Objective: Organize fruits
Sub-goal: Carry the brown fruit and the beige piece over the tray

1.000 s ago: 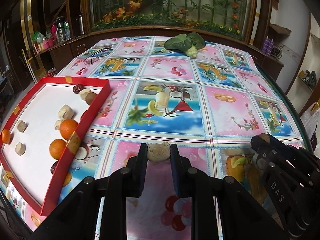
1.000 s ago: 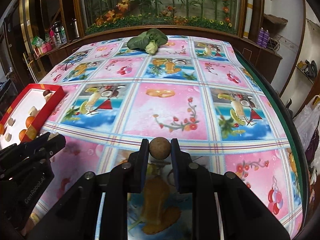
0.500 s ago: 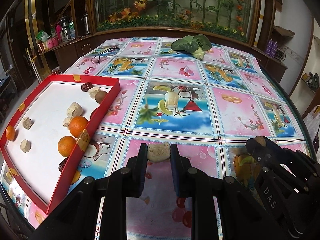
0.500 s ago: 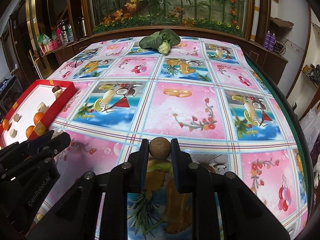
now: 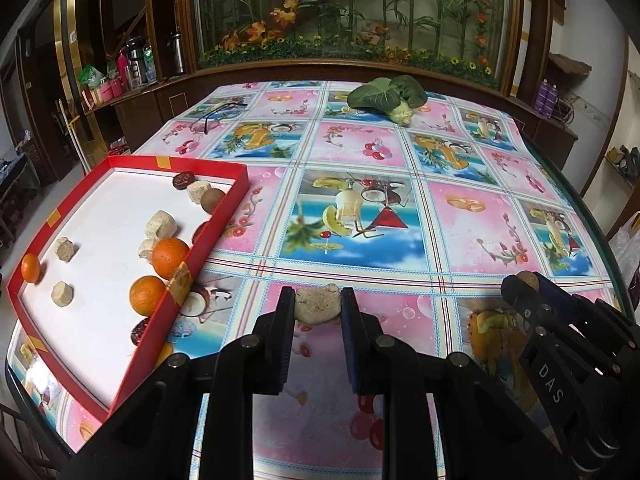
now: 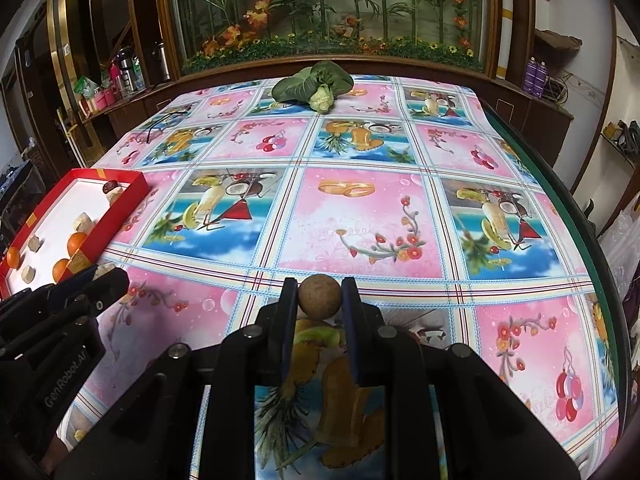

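place: you're in a home dining room | worktop under a fruit-print oilcloth | wood cabinets with flasks | glass panel of fake bamboo and flowers | shoes on rack

tablecloth: glossy, smooth, looks like vinyl
red tray: cardboard-ish walls, matt white floor
left gripper: matt black plastic
beige chunk: rough, crumbly
round brown fruit: dull, slightly rough skin

"DAS" on right tool; "GenRobot.AI", left tool
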`<state>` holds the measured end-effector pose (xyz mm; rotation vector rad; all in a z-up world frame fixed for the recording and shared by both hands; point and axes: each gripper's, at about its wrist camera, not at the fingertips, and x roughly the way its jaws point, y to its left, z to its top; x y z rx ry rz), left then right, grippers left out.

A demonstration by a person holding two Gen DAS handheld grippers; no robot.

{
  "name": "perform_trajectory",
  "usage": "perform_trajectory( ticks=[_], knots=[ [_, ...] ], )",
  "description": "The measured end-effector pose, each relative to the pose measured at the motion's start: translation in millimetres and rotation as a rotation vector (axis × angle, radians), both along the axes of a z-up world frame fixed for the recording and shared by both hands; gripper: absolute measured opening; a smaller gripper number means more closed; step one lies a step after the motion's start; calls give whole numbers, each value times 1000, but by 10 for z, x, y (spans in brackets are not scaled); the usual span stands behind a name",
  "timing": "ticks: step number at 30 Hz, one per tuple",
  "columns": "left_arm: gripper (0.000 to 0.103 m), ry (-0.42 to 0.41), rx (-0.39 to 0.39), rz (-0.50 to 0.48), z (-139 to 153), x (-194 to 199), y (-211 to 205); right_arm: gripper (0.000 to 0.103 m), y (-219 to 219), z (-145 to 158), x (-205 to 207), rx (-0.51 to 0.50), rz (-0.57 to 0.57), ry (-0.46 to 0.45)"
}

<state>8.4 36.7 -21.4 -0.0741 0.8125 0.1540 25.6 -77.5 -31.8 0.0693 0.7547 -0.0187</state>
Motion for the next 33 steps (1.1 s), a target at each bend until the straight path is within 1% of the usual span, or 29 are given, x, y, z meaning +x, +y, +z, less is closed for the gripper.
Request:
perform_trajectory(
  ticks=[11, 23, 33],
  knots=[
    [21, -31, 6, 32, 127, -108, 178, 23, 46, 78, -18, -2, 16, -16],
    [21, -40, -7, 72, 180, -196, 401, 23, 156, 113, -21, -10, 43, -18],
    [21, -51, -10, 138, 228, -277, 719, 23, 361, 183, 29, -20, 96, -28]
  ],
)
